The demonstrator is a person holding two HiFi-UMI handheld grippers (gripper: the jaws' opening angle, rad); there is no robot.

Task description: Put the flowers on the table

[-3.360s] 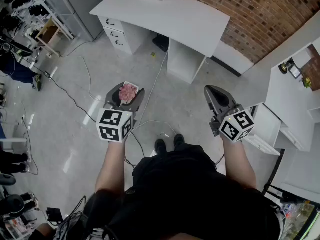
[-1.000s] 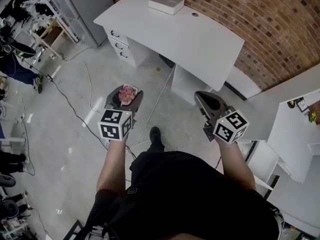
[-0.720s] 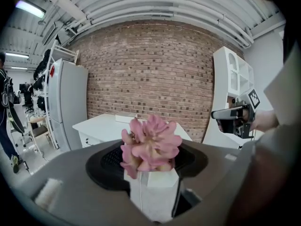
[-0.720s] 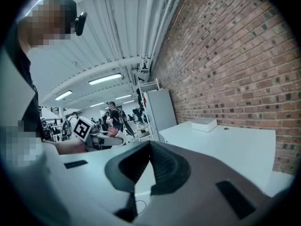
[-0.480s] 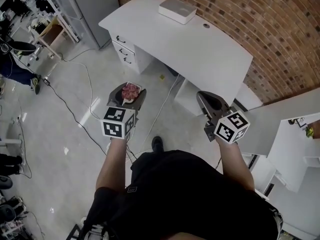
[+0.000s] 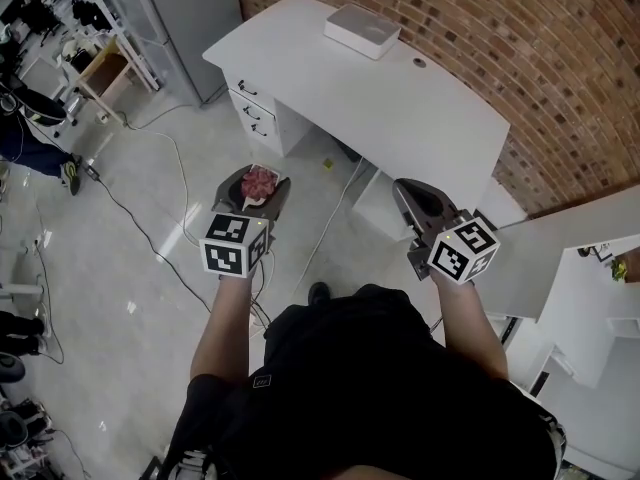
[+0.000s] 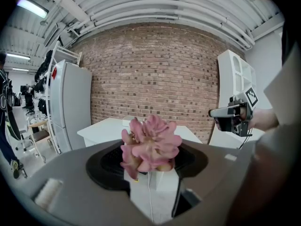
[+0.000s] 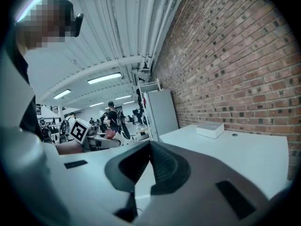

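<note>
A small bunch of pink flowers sits between the dark pads of my left gripper, which is shut on it and holds it over the floor, short of the desk. The white table stands ahead against the brick wall. My right gripper hangs level with the left one near the table's front edge; its ribbed pads meet with nothing between them. From the right gripper view, the left gripper with the flowers shows at the left.
A flat white box lies at the table's far side by the wall. Drawers sit under its left end. Cables run over the floor. A grey cabinet and shelving stand at the left, a second white desk at the right.
The table has come nearer and lower in the head view as the person walks toward it. Both grippers keep their pose; the flowers stay in the left one.
</note>
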